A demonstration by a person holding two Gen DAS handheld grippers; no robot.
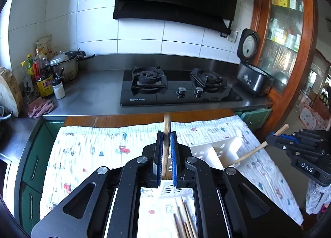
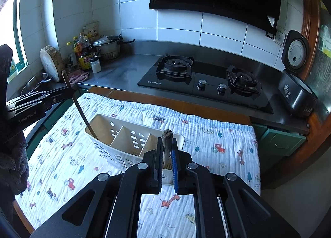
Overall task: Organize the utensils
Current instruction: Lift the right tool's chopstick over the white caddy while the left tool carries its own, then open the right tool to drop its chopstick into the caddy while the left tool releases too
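Note:
A white slotted utensil holder (image 2: 126,140) with three compartments lies on the patterned cloth (image 2: 217,138). My left gripper (image 1: 167,134) is shut on a wooden chopstick (image 1: 166,134) whose lower end dips into the holder's left compartment; it also shows in the right wrist view (image 2: 79,105). My right gripper (image 2: 167,140) is shut on another wooden chopstick (image 2: 167,142) with its lower end in the holder's right compartment; that chopstick shows in the left wrist view (image 1: 252,152). Several loose chopsticks (image 1: 184,219) lie on the cloth below my left gripper.
Behind the cloth runs a steel counter with a two-burner gas hob (image 1: 178,87). An open rice cooker (image 1: 251,76) stands at the right. Bottles (image 1: 42,76), a pot (image 1: 65,66), a rag (image 1: 40,108) and a round chopping board (image 2: 51,65) crowd the left corner.

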